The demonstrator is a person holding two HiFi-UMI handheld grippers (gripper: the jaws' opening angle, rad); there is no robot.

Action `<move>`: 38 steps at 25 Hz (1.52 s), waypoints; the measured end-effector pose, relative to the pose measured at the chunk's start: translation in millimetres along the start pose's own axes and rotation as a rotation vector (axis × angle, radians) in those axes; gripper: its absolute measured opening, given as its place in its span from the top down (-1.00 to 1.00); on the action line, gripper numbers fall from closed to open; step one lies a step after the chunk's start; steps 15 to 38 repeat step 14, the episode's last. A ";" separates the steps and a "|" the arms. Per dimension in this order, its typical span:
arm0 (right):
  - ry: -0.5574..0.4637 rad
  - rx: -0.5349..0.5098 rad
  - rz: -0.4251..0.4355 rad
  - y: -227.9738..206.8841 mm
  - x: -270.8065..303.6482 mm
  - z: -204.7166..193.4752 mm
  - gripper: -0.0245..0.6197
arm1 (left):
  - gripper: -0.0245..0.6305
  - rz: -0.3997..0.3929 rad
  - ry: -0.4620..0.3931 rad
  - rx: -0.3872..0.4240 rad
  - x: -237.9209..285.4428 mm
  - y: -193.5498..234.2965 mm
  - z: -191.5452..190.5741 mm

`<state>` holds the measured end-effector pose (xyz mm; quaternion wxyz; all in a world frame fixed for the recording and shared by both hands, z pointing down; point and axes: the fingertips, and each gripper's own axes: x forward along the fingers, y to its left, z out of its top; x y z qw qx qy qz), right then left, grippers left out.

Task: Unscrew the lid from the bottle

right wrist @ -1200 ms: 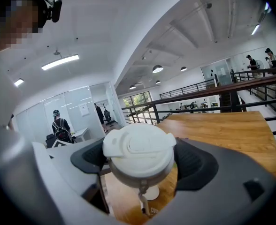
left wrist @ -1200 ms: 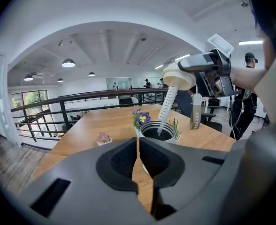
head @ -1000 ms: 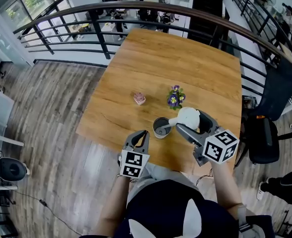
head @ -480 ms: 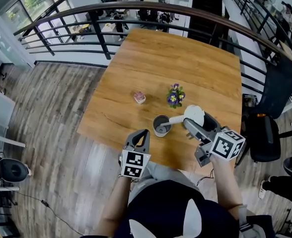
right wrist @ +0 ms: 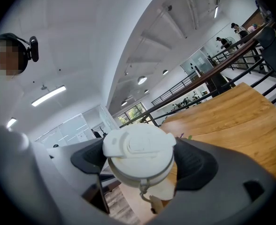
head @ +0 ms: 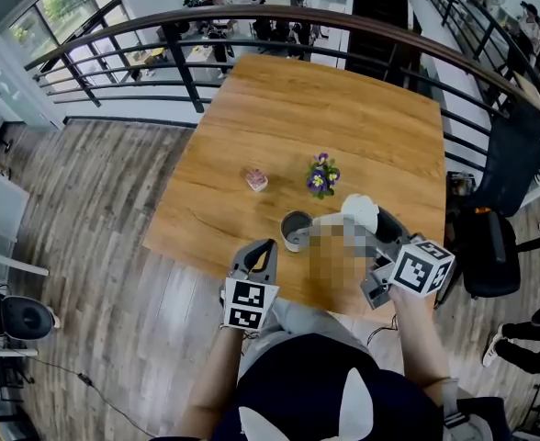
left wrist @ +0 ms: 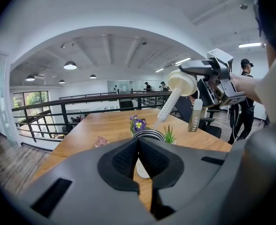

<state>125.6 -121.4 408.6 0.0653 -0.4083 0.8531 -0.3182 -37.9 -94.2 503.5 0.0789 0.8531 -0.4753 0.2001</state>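
The grey bottle (head: 296, 229) stands open and upright near the table's front edge; its ribbed rim (left wrist: 148, 134) shows just past my left jaws. My right gripper (head: 368, 224) is shut on the white lid (head: 360, 211), held up to the bottle's right. In the right gripper view the lid (right wrist: 139, 150) fills the space between the pads. A long white straw (left wrist: 169, 107) slants down from the lid (left wrist: 181, 82) toward the bottle's mouth. My left gripper (head: 264, 248) is shut and holds nothing, just short of the bottle.
A pot of purple flowers (head: 321, 176) and a small pink plant (head: 256, 180) stand behind the bottle on the wooden table (head: 343, 118). A dark railing (head: 187, 62) curves round the far side. A black chair (head: 495, 246) stands to the right.
My right gripper has drawn the lid and straw a little up and to the right, away from the bottle. The left gripper has stayed where it was.
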 end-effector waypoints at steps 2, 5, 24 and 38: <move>0.002 -0.003 0.004 1.2 0.1 -0.2 -0.45 | 0.86 -0.002 -0.002 -0.002 -0.1 -0.8 0.8; 0.007 -0.006 0.010 2.0 0.1 0.5 -0.45 | 0.86 -0.007 -0.005 -0.017 0.3 -3.4 3.1; 0.028 -0.028 0.022 5.3 2.4 -0.5 -0.45 | 0.86 -0.020 -0.015 -0.034 3.7 -9.6 8.1; 0.028 -0.028 0.022 5.3 2.4 -0.5 -0.45 | 0.86 -0.020 -0.015 -0.034 3.7 -9.6 8.1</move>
